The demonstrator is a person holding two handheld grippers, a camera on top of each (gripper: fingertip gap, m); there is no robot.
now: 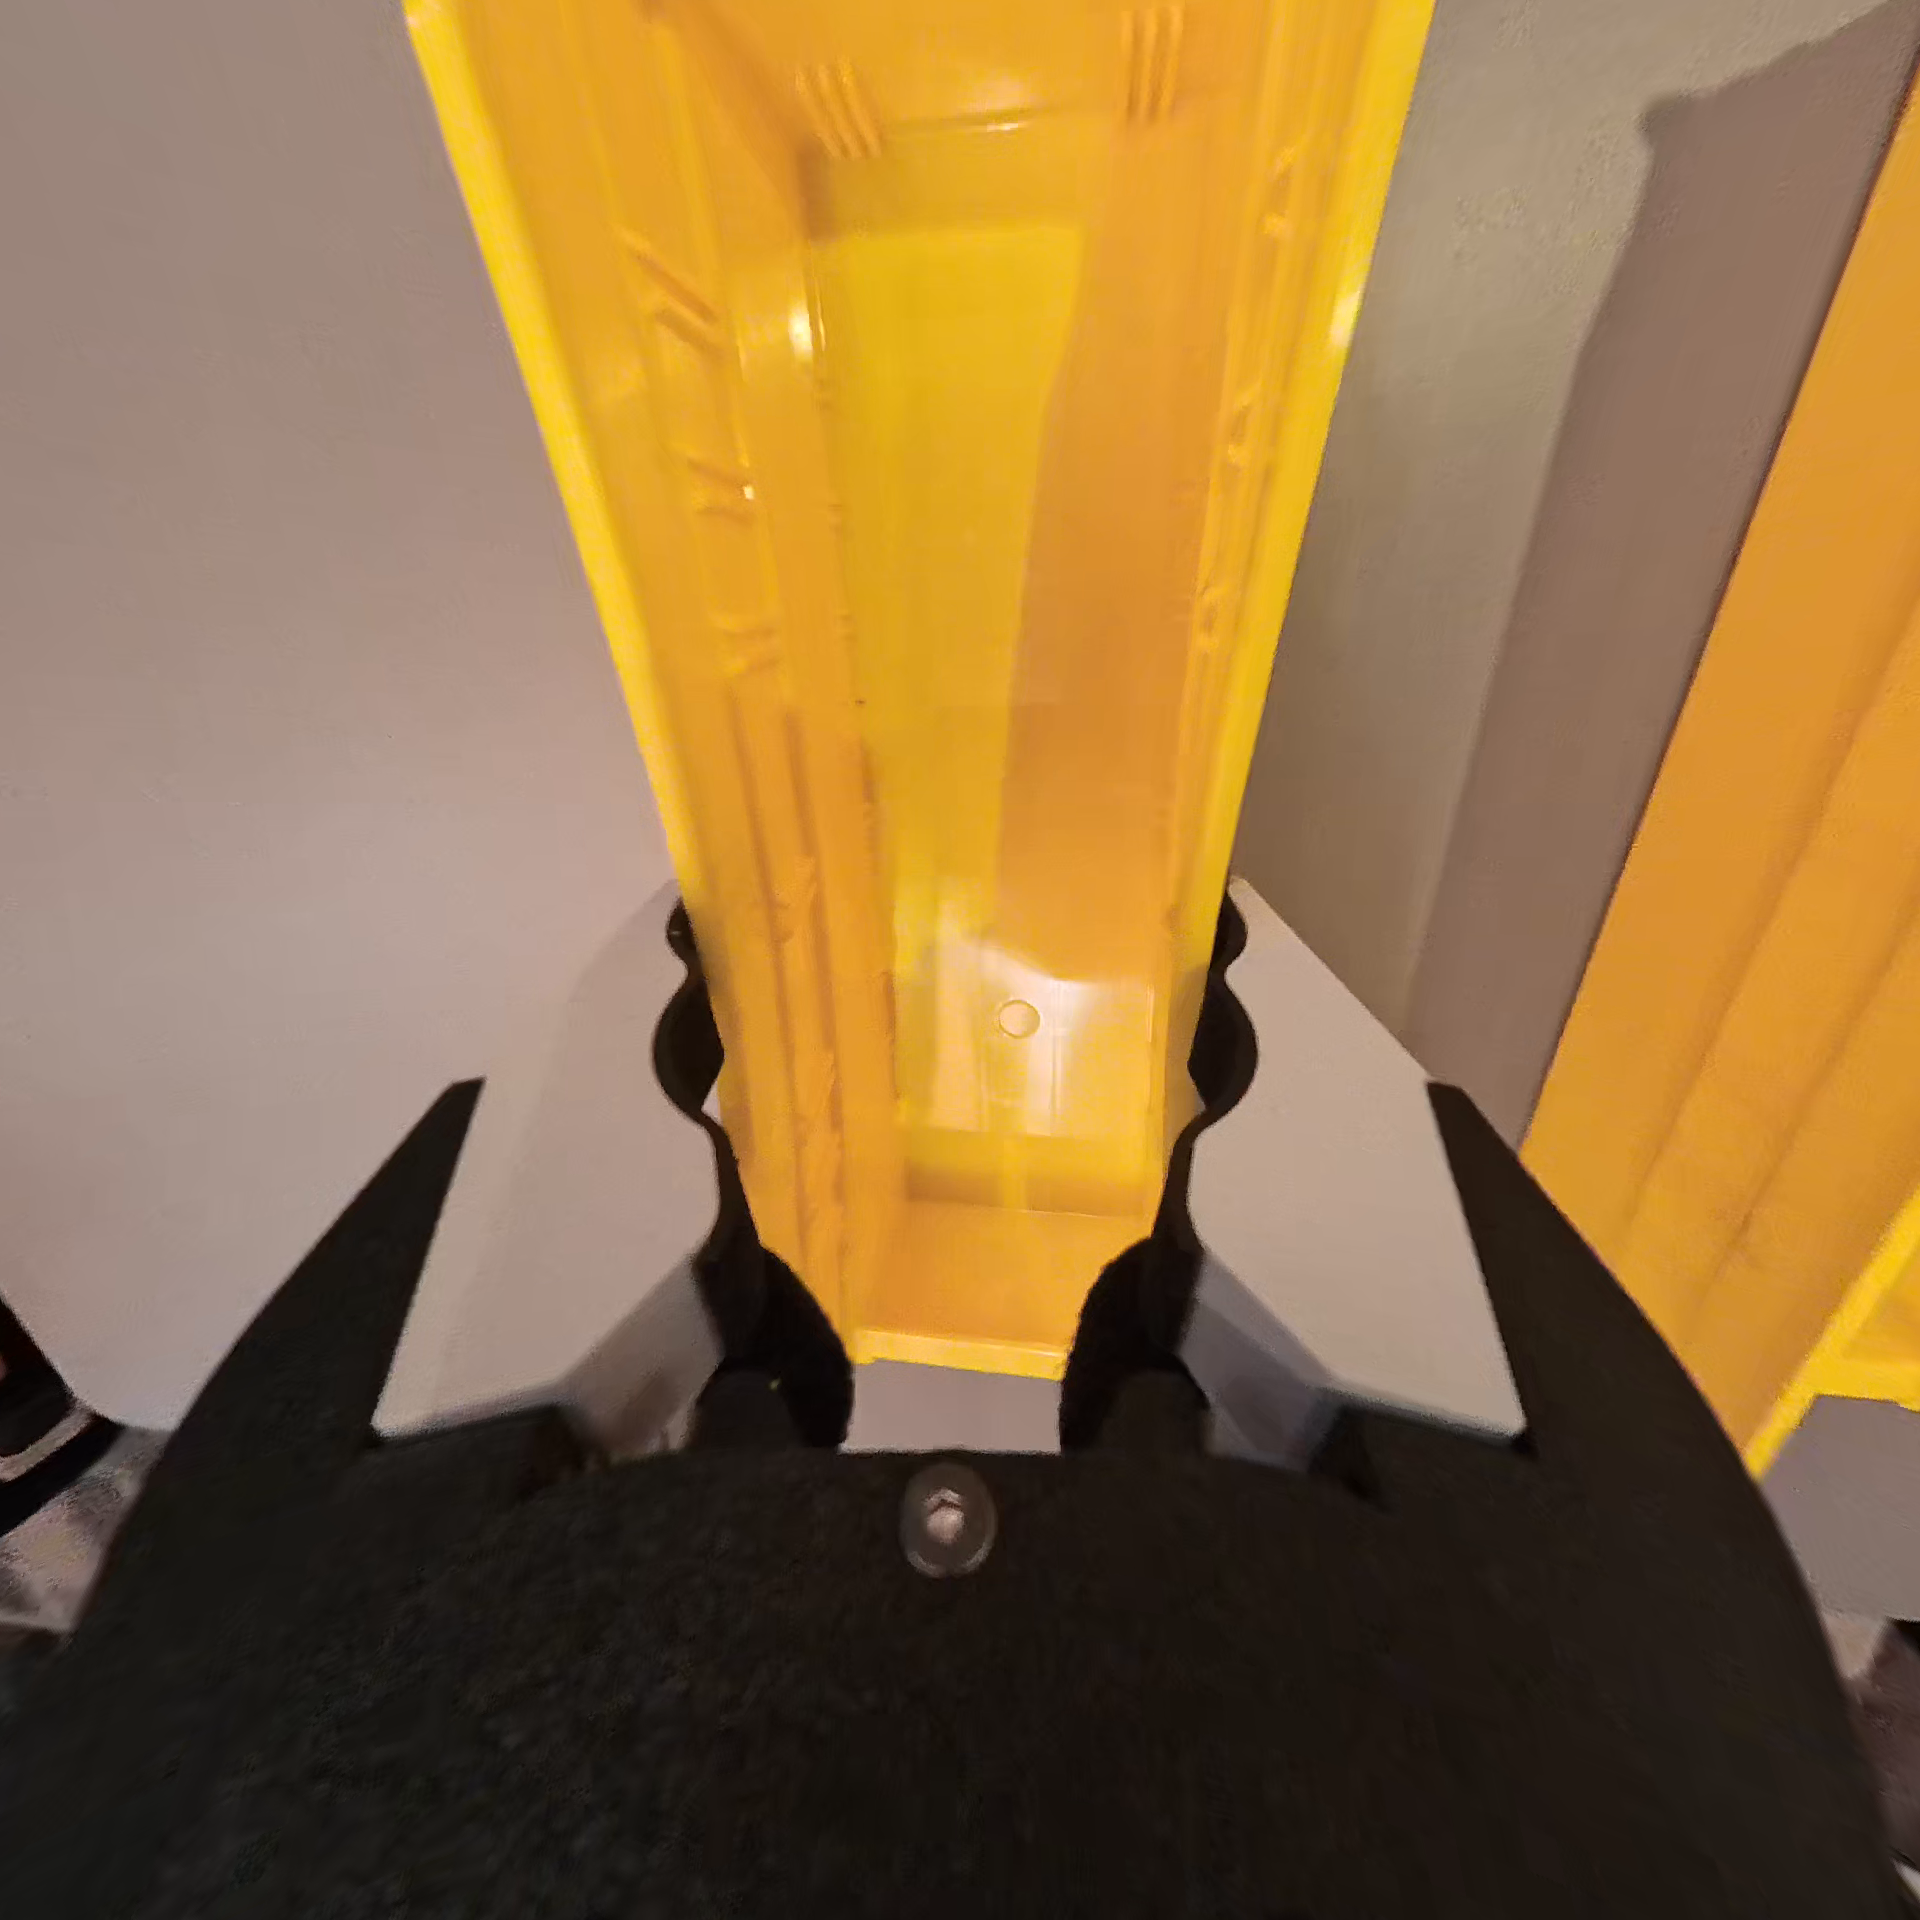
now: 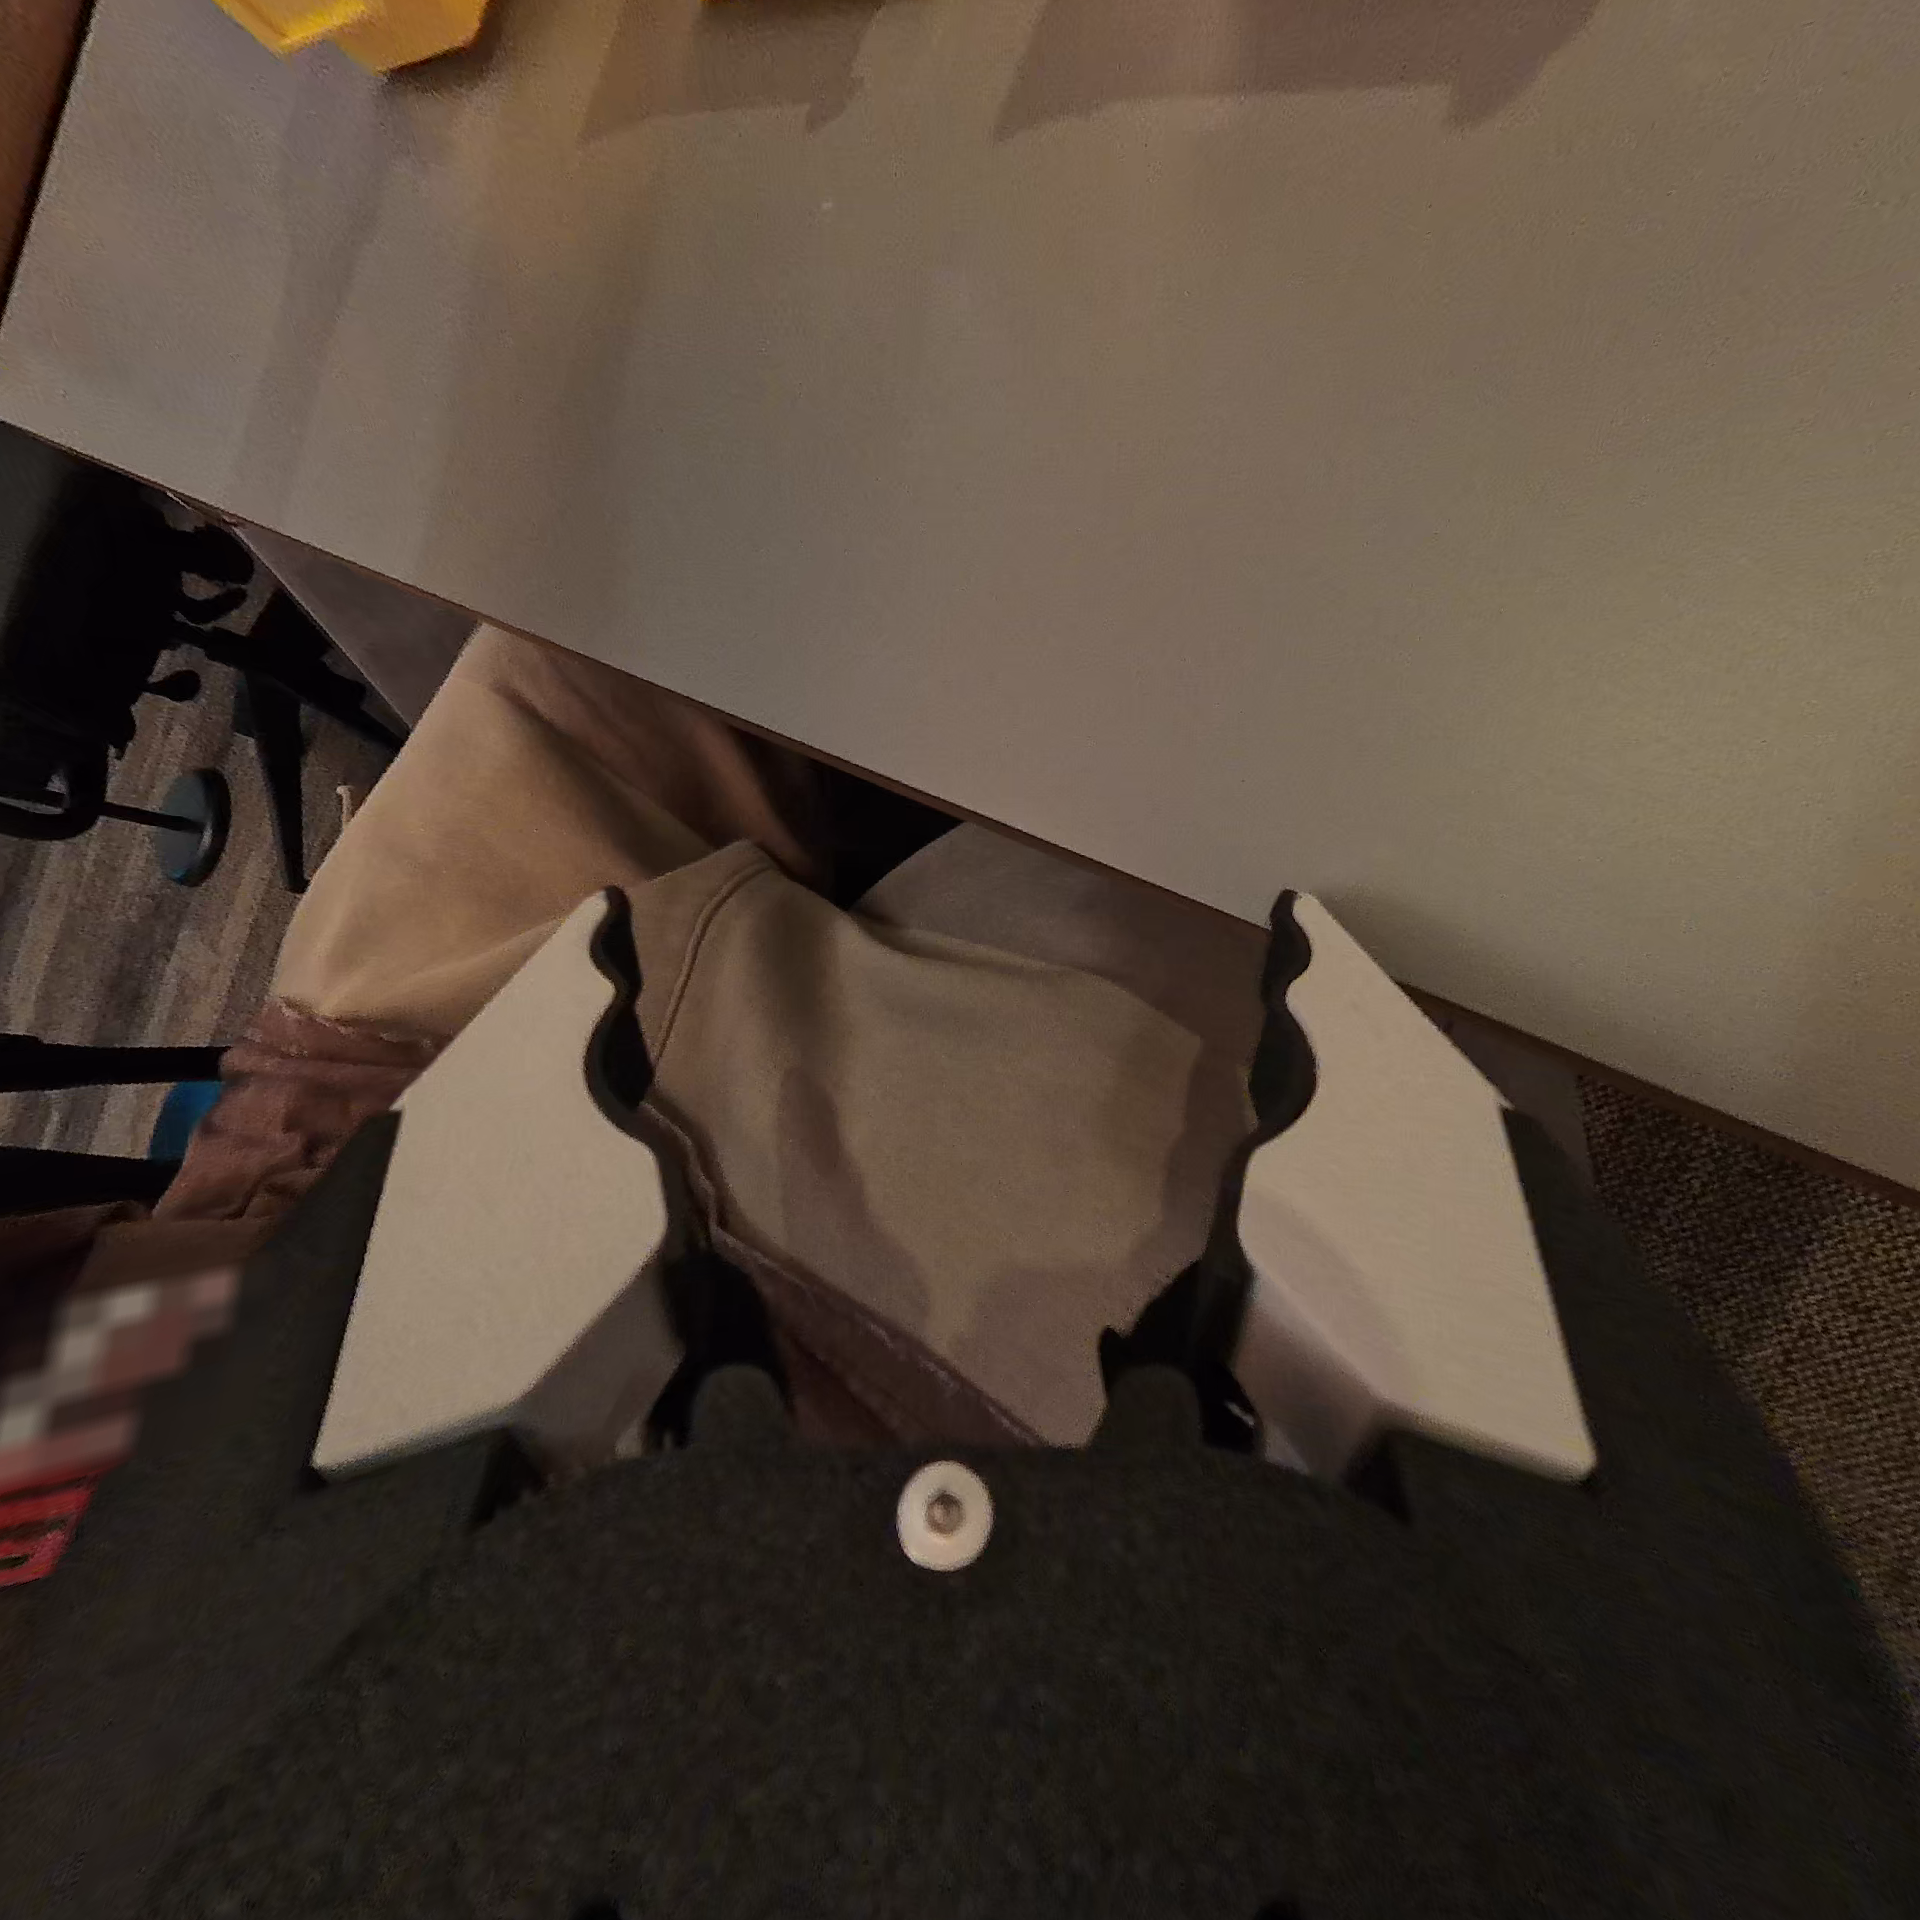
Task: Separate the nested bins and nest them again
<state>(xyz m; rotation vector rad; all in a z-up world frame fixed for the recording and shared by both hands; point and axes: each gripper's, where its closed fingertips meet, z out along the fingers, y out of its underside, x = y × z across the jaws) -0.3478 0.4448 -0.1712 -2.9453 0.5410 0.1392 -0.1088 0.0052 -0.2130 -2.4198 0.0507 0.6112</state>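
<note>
Two yellow bins showed in the left wrist view: one narrow bin clamped between the left gripper fingers, and a second yellow bin at the right edge, well apart from the first, resting on the grey table. In the right wrist view only a yellow corner of a bin peeked in at the top left, on the far part of the table; which bin it belonged to could not be told. The left gripper's jaws were closed onto the near end of the held bin, their wavy black pads pressing its two long outer walls, with the open interior facing the camera. That bin's long axis ran straight away from the gripper, along the fingers, its far end wall toward the top of the view. The right gripper stood wide open and held nothing, near the table's front edge, over a person's lap in tan cloth. Beyond it to the left, a black chair base stood on the striped floor. Nothing lay between the two bins on the table.
</note>
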